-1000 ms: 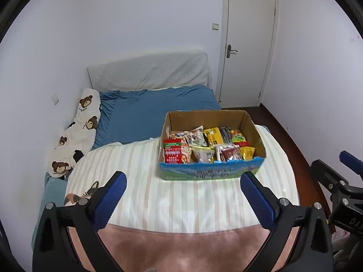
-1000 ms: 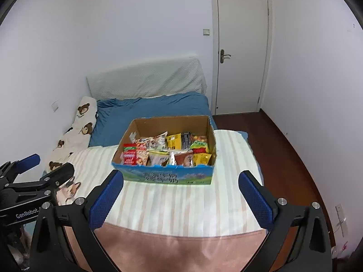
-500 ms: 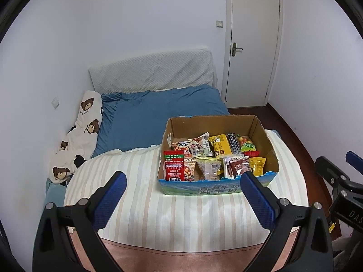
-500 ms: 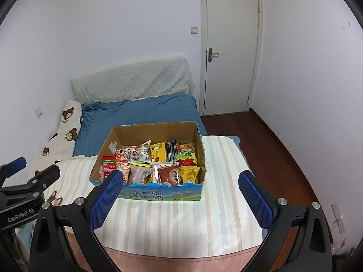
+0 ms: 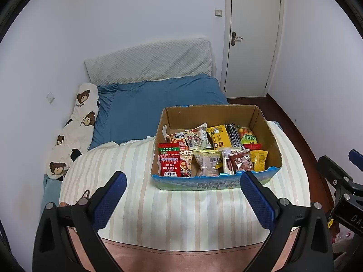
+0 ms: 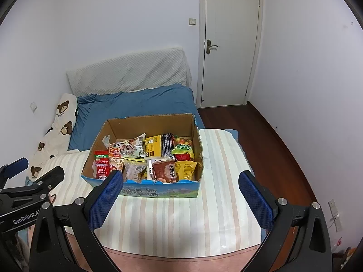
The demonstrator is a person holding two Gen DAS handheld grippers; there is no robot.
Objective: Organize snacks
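Note:
An open cardboard box (image 5: 211, 115) with a blue printed front stands on the striped blanket on the bed; it also shows in the right wrist view (image 6: 149, 122). It holds several snack packets, among them a red packet (image 5: 170, 162) at the left, a yellow packet (image 5: 219, 134) and a brown packet (image 6: 164, 171). My left gripper (image 5: 183, 198) is open and empty, above the blanket in front of the box. My right gripper (image 6: 180, 196) is open and empty, also in front of the box.
The striped blanket (image 5: 181, 208) covers the near part of the bed, with a blue sheet (image 5: 158, 99) behind. A bear-print pillow (image 5: 74, 127) lies along the left wall. A white door (image 5: 251, 34) and wooden floor (image 6: 267, 140) are at the right.
Both grippers have risen and tilted down, so the box now shows more from above and nearer. Both stay open and empty.

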